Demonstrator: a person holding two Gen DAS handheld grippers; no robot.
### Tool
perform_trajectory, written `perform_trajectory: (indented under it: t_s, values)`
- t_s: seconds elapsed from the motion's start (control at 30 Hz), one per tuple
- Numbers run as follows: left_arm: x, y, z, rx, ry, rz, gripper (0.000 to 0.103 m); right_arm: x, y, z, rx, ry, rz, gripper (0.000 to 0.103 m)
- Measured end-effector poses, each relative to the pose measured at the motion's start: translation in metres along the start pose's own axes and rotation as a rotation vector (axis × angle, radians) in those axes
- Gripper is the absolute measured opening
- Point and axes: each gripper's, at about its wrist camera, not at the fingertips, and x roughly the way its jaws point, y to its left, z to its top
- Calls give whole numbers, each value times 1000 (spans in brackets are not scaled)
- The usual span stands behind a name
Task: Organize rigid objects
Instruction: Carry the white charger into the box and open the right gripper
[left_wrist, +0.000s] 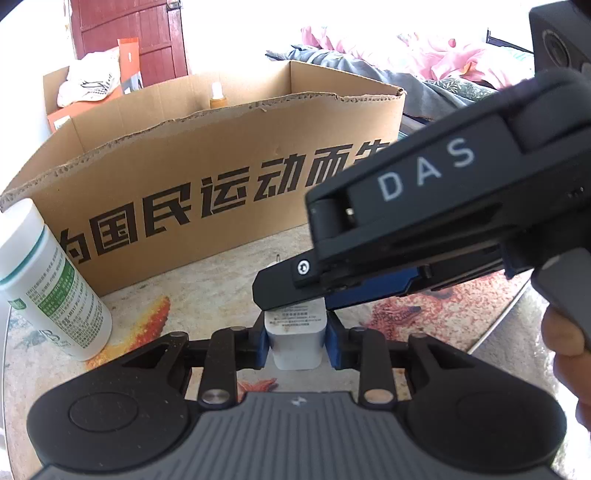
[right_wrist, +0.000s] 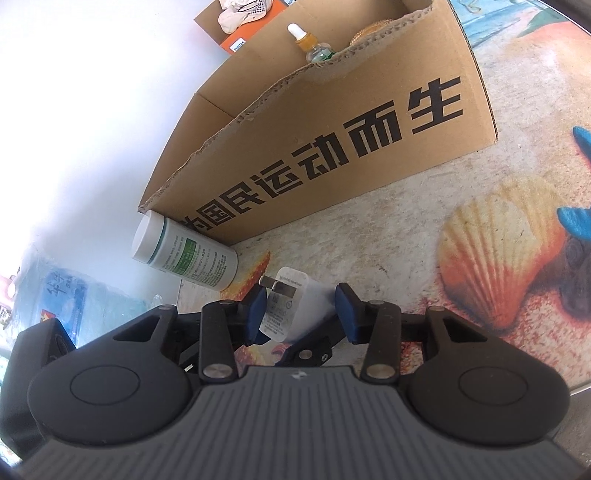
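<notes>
Near the cardboard box (left_wrist: 229, 155), left gripper (left_wrist: 297, 343) clamps the white USB charger (left_wrist: 295, 341) on the table; right gripper (right_wrist: 301, 314) apparently straddles it loosely. Lift straight, clear box rim, avoid the white bottle (left_wrist: 51, 284).

The carton (left_wrist: 229, 177) wall hides most of a dropper bottle (left_wrist: 216, 95), perhaps amber.
</notes>
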Motion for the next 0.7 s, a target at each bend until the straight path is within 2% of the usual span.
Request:
perform_trajectory:
  t_s: [0.1, 0.27, 0.43, 0.5, 0.6, 0.7]
  values:
    - [-9, -1, -5, -10, -7, 0, 29, -3, 7, 0, -14, -1, -8, 39]
    - [-43, 7, 7, -16, -85, 32, 29, -22, 40, 9, -88, -46, 24, 38]
    - [-85, 24, 46, -25, -204, 101, 29, -47, 93, 41, -235, -137, 81, 38]
    - [-92, 35, 68, -43, -229, 112, 29, -52, 109, 61, -281, -163, 93, 38]
    - [-88, 52, 101, -86, -224, 111, 29, -47, 118, 96, -302, -171, 104, 38]
    - [-62, 70, 129, -138, -145, 75, 29, -26, 111, 134, -269, -120, 91, 38]
